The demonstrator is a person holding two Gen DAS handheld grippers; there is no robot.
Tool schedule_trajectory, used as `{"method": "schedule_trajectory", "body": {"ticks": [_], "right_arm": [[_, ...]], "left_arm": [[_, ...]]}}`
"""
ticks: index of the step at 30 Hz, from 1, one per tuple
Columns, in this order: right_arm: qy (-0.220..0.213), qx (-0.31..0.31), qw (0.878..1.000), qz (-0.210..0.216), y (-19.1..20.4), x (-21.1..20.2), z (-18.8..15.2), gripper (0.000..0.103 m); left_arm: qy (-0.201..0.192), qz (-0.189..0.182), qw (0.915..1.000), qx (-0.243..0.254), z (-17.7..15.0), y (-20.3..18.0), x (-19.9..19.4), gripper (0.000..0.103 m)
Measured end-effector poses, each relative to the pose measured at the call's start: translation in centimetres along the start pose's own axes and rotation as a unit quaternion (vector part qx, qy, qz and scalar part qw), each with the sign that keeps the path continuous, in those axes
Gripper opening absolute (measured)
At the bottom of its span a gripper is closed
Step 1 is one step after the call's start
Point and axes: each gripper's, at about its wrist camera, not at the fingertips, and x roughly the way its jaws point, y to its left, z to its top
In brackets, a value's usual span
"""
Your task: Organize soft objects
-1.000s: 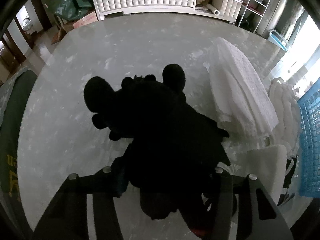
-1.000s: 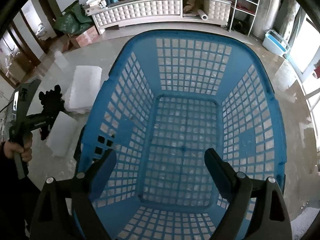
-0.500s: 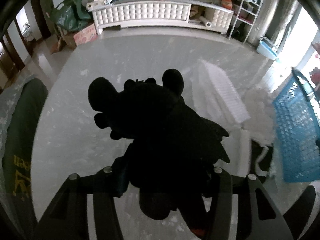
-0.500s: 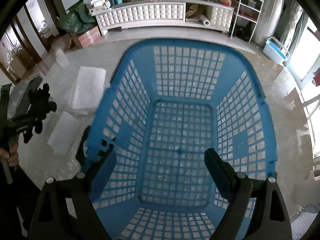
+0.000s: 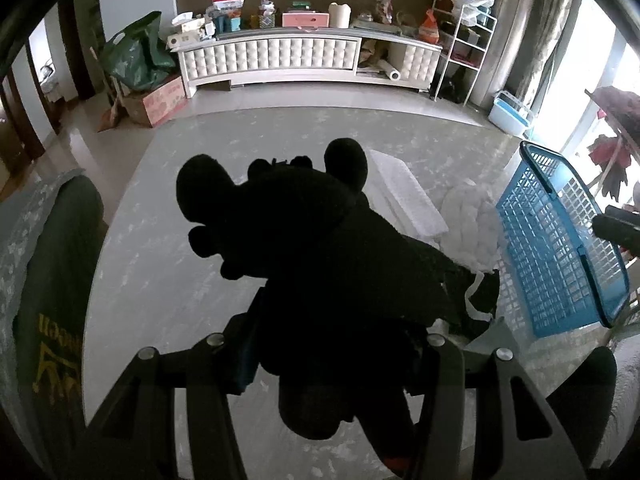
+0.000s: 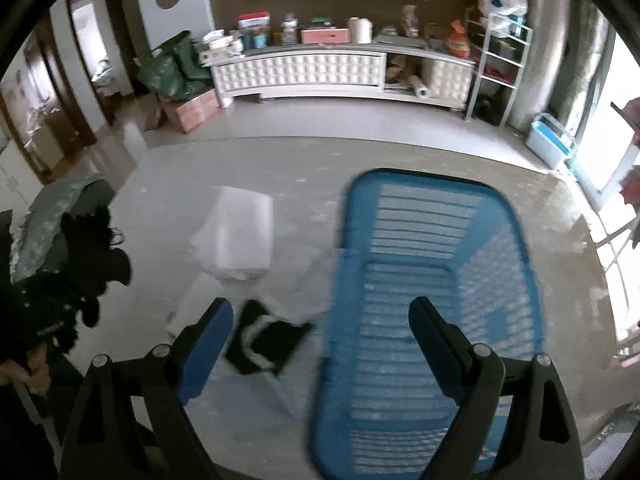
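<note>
A black plush toy [image 5: 312, 248] with round ears fills the left wrist view, and my left gripper [image 5: 332, 344] is shut on its body, holding it above the grey marbled table [image 5: 168, 280]. The same toy [image 6: 92, 256] shows at the left edge of the right wrist view, in the gripper a hand holds. My right gripper [image 6: 320, 316] stands open and empty above the near left rim of the blue plastic basket [image 6: 432, 312], which also appears at the right of the left wrist view as the basket [image 5: 560, 248].
On the table lie a folded white quilted cloth [image 6: 240, 236], a fluffy white item [image 5: 468, 220] and a black cloth with white trim [image 6: 264, 336]. A dark green chair back [image 5: 52, 288] stands at the left. A white cabinet [image 5: 304, 60] lines the far wall.
The left gripper has risen with the plush toy, and the table items look smaller and farther. The right gripper has risen and pulled back, so the basket sits lower right and blurred.
</note>
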Motion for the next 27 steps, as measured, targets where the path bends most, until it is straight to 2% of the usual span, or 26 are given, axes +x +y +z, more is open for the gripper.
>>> {"method": "schedule_trajectory", "body": {"ticks": [7,12,24,25,27], "right_arm": [[0.041,-0.003,0.998,0.050,4.7,4.9,0.4,0.089],[0.085,0.005,0.994,0.060,7.2,8.6,0.5,0.089],[0.137,-0.013,0.989,0.045,10.5,12.8,-0.2,0.088],[0.140,-0.017,0.989,0.042,10.6,13.2,-0.4,0.087],[0.146,-0.020,0.988,0.042,11.2,13.6,-0.6,0.077]], "left_arm": [[0.005,0.011,0.9997,-0.023,-1.4,1.4,0.2,0.051],[0.008,0.016,0.9993,-0.033,-1.6,2.5,0.7,0.051],[0.011,0.005,0.9993,-0.034,-1.9,3.0,2.0,0.051],[0.012,0.005,0.9994,-0.033,-2.0,2.9,2.1,0.051],[0.014,0.005,0.9994,-0.031,-2.1,3.0,2.3,0.051]]}}
